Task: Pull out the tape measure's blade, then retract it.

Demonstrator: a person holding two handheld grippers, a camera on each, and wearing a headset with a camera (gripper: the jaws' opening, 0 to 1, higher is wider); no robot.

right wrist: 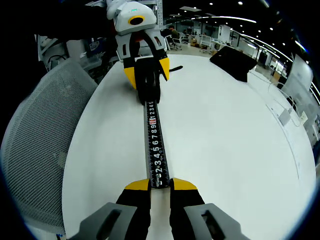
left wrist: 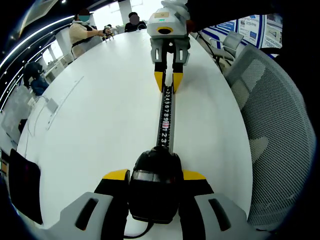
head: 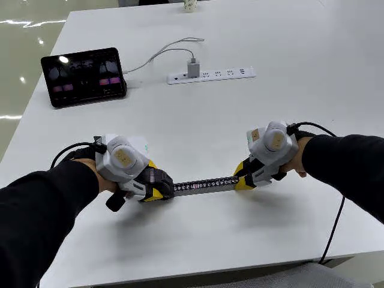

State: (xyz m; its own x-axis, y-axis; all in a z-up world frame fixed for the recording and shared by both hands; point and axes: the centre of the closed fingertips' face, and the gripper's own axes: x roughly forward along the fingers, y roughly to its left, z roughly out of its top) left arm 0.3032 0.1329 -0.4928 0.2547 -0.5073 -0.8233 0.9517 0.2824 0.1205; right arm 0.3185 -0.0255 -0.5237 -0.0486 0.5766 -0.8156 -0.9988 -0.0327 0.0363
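Pull-out under way: we hold the tape measure near the front edge of the white surface. We cannot tell whether it rests on the surface or hangs just above it. The left tongs grip its dark case, yellow-tipped jaws spread as wide as the case and pressing its two sides. The right tongs are closed to a narrow gap on the free end of the blade, which runs straight between the two, numbers up. We judge only a short run is drawn so far. To do this well, we want the right tongs moving straight along the blade's line, level with the case mouth, so the strip neither twists nor kinks, while the left holds the case square. On the return, easing the end back rather than releasing it should spare a snap.
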